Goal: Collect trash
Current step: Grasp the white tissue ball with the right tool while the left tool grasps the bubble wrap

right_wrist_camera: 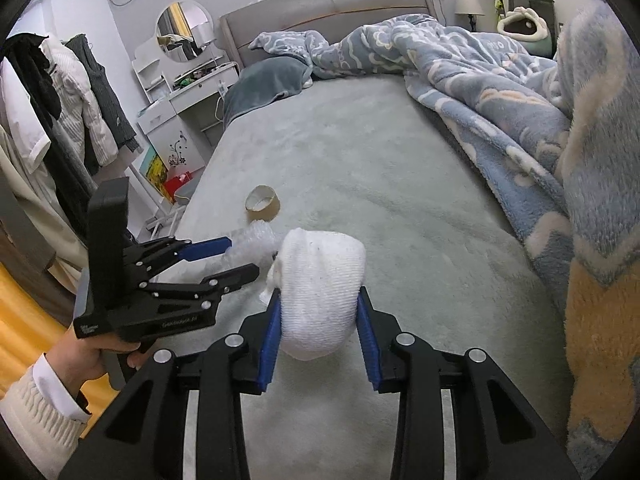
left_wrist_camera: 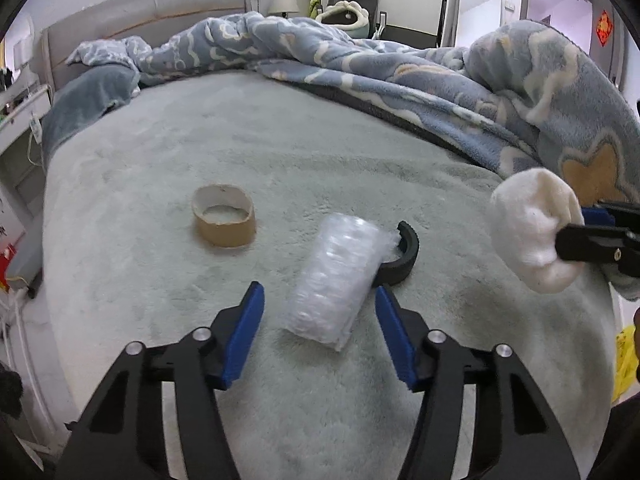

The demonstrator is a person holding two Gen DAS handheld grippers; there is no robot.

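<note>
While our right gripper (right_wrist_camera: 318, 316) clamps the white wad (right_wrist_camera: 320, 292), our left gripper (left_wrist_camera: 320, 304) straddles the bubble-wrap roll (left_wrist_camera: 336, 280) untouched, ready to pinch; cardboard ring (left_wrist_camera: 224, 222) at ten o'clock.

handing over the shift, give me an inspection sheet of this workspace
surface: bed with pale plush cover.
job's things: bubble wrap roll lying between the left fingers; cardboard tape core standing apart to its left; black curved piece touching the roll's far end; white wad held clear of the bed.
clutter: blue patterned blanket heaped along the far side.
grippers: left gripper open, pads not pressing the roll; right gripper shut on the white wad.
cables: white cable by the bedside stand.
surroundings: headboard, lamp, dressing table, hanging clothes.
</note>
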